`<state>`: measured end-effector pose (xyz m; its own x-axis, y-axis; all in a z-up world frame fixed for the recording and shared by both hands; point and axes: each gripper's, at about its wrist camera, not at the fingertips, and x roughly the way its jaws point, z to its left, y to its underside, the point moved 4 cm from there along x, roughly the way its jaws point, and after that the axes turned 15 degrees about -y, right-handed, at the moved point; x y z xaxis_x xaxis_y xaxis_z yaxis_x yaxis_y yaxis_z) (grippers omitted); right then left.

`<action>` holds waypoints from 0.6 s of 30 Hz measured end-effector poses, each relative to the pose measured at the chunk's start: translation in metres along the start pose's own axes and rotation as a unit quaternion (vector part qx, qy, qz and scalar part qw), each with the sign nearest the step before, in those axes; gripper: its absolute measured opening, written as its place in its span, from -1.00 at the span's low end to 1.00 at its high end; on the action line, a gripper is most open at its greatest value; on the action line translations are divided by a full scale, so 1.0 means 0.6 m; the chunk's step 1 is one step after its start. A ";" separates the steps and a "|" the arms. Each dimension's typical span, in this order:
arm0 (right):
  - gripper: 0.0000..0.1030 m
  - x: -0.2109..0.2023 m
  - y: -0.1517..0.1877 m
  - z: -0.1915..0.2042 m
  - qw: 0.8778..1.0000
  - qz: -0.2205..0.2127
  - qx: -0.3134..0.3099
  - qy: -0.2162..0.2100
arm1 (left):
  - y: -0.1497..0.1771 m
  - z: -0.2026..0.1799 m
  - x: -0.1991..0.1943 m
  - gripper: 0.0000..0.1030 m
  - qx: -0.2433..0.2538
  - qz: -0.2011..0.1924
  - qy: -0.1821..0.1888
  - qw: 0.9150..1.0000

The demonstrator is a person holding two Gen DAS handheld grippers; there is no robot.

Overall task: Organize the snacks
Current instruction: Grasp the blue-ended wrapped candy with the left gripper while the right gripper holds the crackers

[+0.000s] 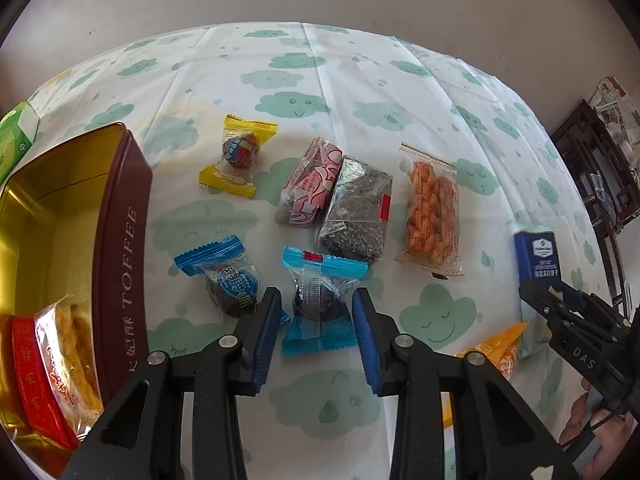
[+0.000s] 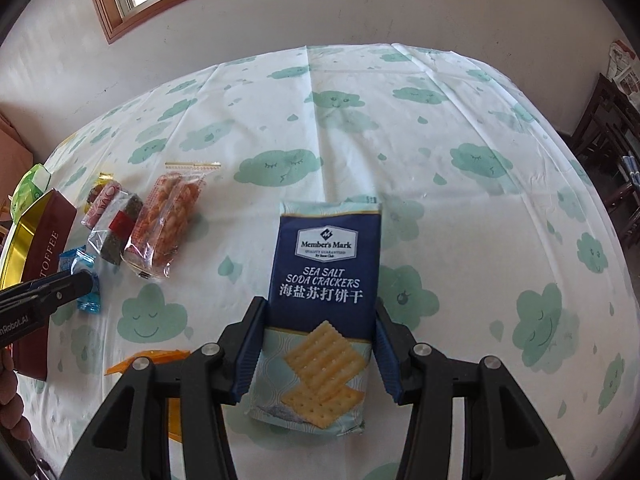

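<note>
At the far left an open toffee tin [image 1: 120, 240] stands on the cloud-print tablecloth [image 1: 360, 80], its gold inside already holding a red-and-clear packet [image 1: 52, 360]; it looks like the place the loose snacks are meant to go. Just right of it lies a blue-wrapped sweet [image 1: 224, 276], and beside that a light-blue wrapped sweet [image 1: 320, 304] sits between the blue pads of the left gripper [image 1: 316, 312]. The pads stand a little apart from the wrapper's sides, close to the dark lump at its middle, and I cannot see them pressing on it. This sweet is probably very light, with a firm core and thin crinkly film at both ends; the film would likely slip or tear loose, so the sensible hold is across the lump, not the frilled ends. Behind it lie a yellow-wrapped sweet [image 1: 236, 156], a pink bar [image 1: 308, 184] touching a dark sesame bar [image 1: 356, 216], and a clear bag of orange puffs [image 1: 430, 208], which would crush easily and wants a gentle hold near its sealed edge. Furthest right, the right gripper [image 2: 320, 344] is clamped on a pack of sea salt soda crackers [image 2: 324, 280], its pads against both long sides at the lower half. The pack seems light and boxy but brittle inside, with smooth film, so a firm, unsqueezing hold across its width suits it.
</note>
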<state>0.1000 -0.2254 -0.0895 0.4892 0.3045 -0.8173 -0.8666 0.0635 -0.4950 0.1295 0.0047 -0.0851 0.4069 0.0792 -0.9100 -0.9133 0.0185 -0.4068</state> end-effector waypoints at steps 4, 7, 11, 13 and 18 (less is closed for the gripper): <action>-0.02 0.002 0.002 0.001 1.000 -0.001 -0.002 0.001 | -0.003 -0.007 0.002 -0.48 0.009 -0.008 -0.012 1.000; -0.02 0.002 0.002 0.002 1.000 -0.001 -0.005 0.002 | -0.003 -0.009 0.001 -0.51 0.014 -0.011 -0.018 1.000; -0.02 0.003 0.002 0.002 1.000 0.003 -0.008 0.007 | 0.000 -0.007 -0.006 -0.53 0.018 -0.013 -0.015 1.000; -0.02 0.005 0.001 0.004 1.000 0.008 -0.012 0.013 | 0.001 -0.006 -0.014 -0.53 0.019 -0.016 -0.012 1.000; -0.02 0.010 0.001 0.009 0.999 0.016 -0.023 0.028 | 0.002 0.004 -0.041 -0.54 0.013 -0.021 0.000 1.000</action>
<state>0.1015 -0.2184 -0.0930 0.4666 0.2518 -0.8479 -0.8775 0.0111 -0.4795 0.1184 0.0051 -0.0632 0.4447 0.0771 -0.8923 -0.8956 0.0483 -0.4422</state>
